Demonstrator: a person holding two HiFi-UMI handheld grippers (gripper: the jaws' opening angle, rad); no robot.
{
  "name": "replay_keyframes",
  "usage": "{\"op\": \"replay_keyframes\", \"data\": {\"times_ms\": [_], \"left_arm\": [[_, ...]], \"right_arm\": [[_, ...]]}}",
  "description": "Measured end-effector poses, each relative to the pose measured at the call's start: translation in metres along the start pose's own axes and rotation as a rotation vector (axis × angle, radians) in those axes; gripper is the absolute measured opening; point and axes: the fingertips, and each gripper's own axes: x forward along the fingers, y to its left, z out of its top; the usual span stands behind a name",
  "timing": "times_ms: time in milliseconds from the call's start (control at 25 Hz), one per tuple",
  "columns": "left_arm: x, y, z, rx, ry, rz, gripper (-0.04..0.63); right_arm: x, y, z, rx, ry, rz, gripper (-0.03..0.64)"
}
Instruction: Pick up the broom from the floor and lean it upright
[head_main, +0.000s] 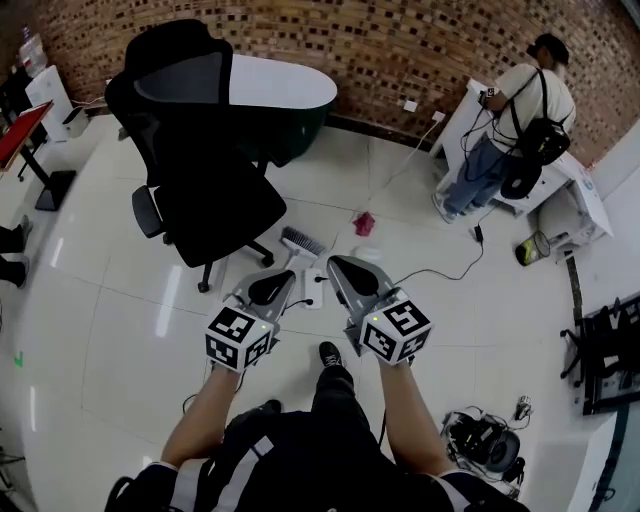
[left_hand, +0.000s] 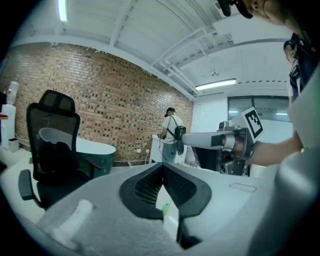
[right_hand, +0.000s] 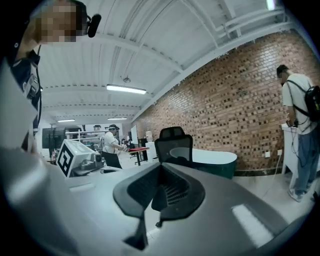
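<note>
The broom lies on the white tiled floor, and its grey bristle head (head_main: 303, 242) shows just beyond my grippers. A white part (head_main: 308, 288) runs from it toward me between the two grippers. My left gripper (head_main: 288, 277) is held level over the floor, jaws shut with nothing in them (left_hand: 163, 167). My right gripper (head_main: 336, 263) is beside it, also shut and empty (right_hand: 161, 167). Both are near the broom head but touch nothing. Each gripper shows in the other's view: the right gripper (left_hand: 200, 140) and the left gripper (right_hand: 80, 159).
A black office chair (head_main: 200, 170) stands just left of the broom head. Behind it is a white oval tub with a dark green base (head_main: 285, 95). A red object (head_main: 364, 222) and cables (head_main: 440, 270) lie on the floor. A person (head_main: 510, 130) stands at a white desk by the brick wall.
</note>
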Motion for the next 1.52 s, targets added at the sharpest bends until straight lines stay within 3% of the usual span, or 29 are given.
{"op": "replay_keyframes", "data": {"times_ms": [160, 320, 440, 640, 920, 1200, 1520], "left_arm": [[0.016, 0.049, 0.013, -0.029, -0.036, 0.221, 0.002], [0.03, 0.077, 0.027, -0.057, -0.055, 0.365, 0.002], [0.021, 0.098, 0.032, -0.074, -0.063, 0.519, 0.002], [-0.038, 0.123, 0.018, -0.135, -0.067, 0.813, 0.002], [-0.156, 0.123, -0.036, -0.253, -0.136, 1.135, 0.002], [-0.254, 0.117, -0.116, -0.36, -0.186, 1.347, 0.002], [-0.299, 0.121, -0.263, -0.52, -0.162, 1.442, 0.002]], "right_arm": [[0.058, -0.024, 0.008, -0.034, 0.029, 0.221, 0.003], [0.094, -0.044, 0.006, -0.048, 0.079, 0.358, 0.003], [0.123, -0.039, 0.0, -0.058, 0.118, 0.513, 0.003], [0.161, 0.016, -0.027, -0.063, 0.233, 0.805, 0.003], [0.177, 0.123, -0.069, -0.175, 0.329, 1.109, 0.003], [0.18, 0.212, -0.136, -0.318, 0.434, 1.283, 0.003], [0.192, 0.266, -0.282, -0.542, 0.534, 1.422, 0.003]]}}
